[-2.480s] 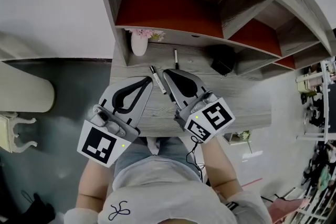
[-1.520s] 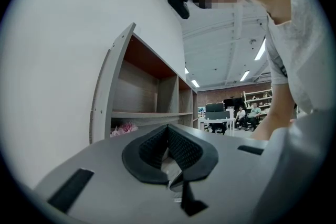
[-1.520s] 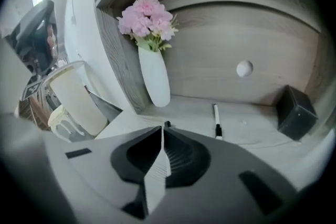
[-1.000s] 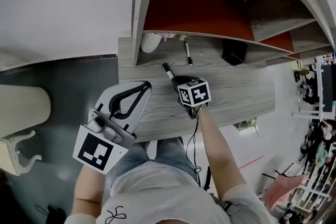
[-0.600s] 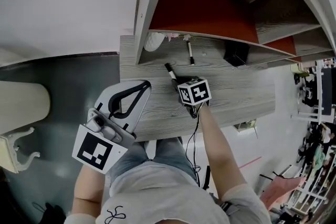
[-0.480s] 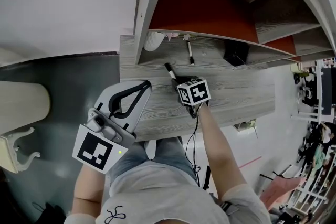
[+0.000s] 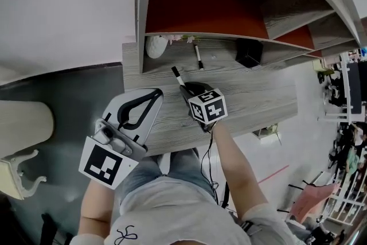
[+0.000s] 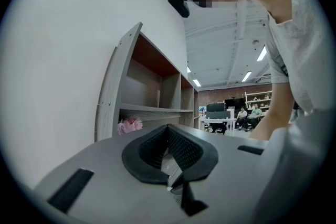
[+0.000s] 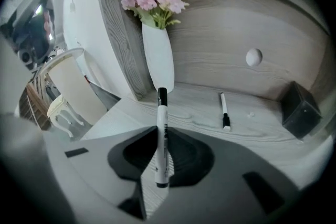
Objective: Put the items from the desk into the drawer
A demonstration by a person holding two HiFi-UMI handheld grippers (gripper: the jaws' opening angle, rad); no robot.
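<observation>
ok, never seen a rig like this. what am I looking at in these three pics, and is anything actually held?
There is no robot here: a person holds a two-jaw gripper in each hand. The head view comes from a camera on the person's head, looking steeply down on the desk. The other two views come from a camera riding on each gripper, looking along its jaws. The patterned cube is part of the gripper.

The right gripper is clamped on a white marker with a black cap. The left gripper is shut with nothing in it.

At the back of the desk lie a second marker, a white vase of pink flowers and a black box.
</observation>
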